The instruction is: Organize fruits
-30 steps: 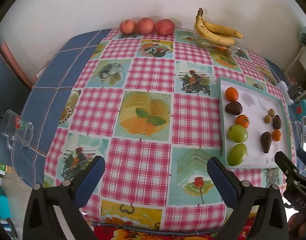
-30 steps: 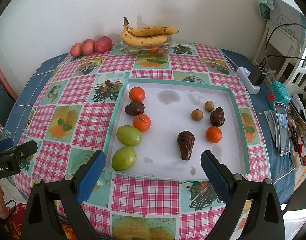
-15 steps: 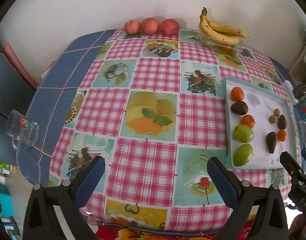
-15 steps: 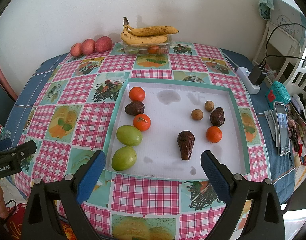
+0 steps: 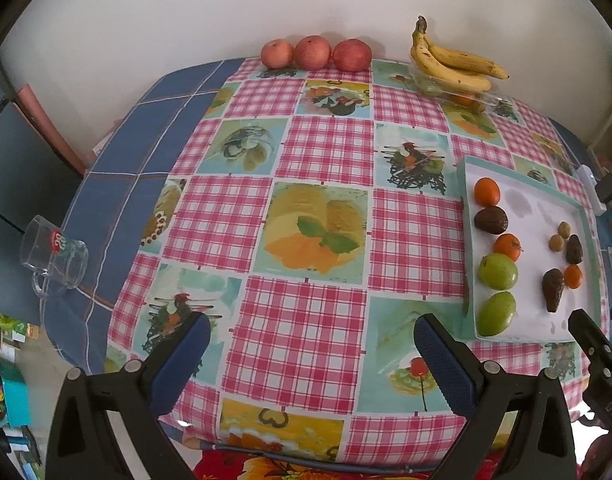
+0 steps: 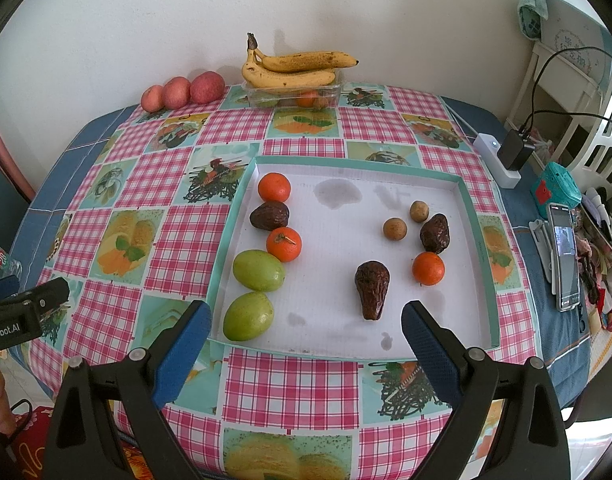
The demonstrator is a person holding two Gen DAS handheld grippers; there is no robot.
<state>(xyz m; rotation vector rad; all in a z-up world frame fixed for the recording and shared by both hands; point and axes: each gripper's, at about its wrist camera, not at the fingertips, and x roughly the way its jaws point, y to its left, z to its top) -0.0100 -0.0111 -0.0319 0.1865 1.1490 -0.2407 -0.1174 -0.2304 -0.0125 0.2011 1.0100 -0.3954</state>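
Observation:
A white tray (image 6: 337, 348) with a teal rim lies on the checked tablecloth. Down its left side sit an orange (image 6: 274, 187), a dark avocado (image 6: 269, 215), a second orange (image 6: 284, 244) and two green fruits (image 6: 258, 270). On its right are two small brown fruits (image 6: 394, 228), another avocado (image 6: 434, 233), an orange (image 6: 427, 268) and a wrinkled avocado (image 6: 371, 289). My right gripper (image 6: 306, 344) hangs open over the tray's near edge, holding nothing. My left gripper (image 5: 311, 354) is open above the cloth left of the tray (image 5: 467, 240).
Three red apples (image 6: 180, 91) and bananas (image 6: 294, 68) on a clear box stand by the back wall. A glass mug (image 5: 54, 254) rests at the table's left edge. A phone (image 6: 564, 256), a charger (image 6: 513, 150) and clutter fill the right side.
The left gripper has drawn back and to the left, so the tray sits further right in its view. The right gripper has stayed still.

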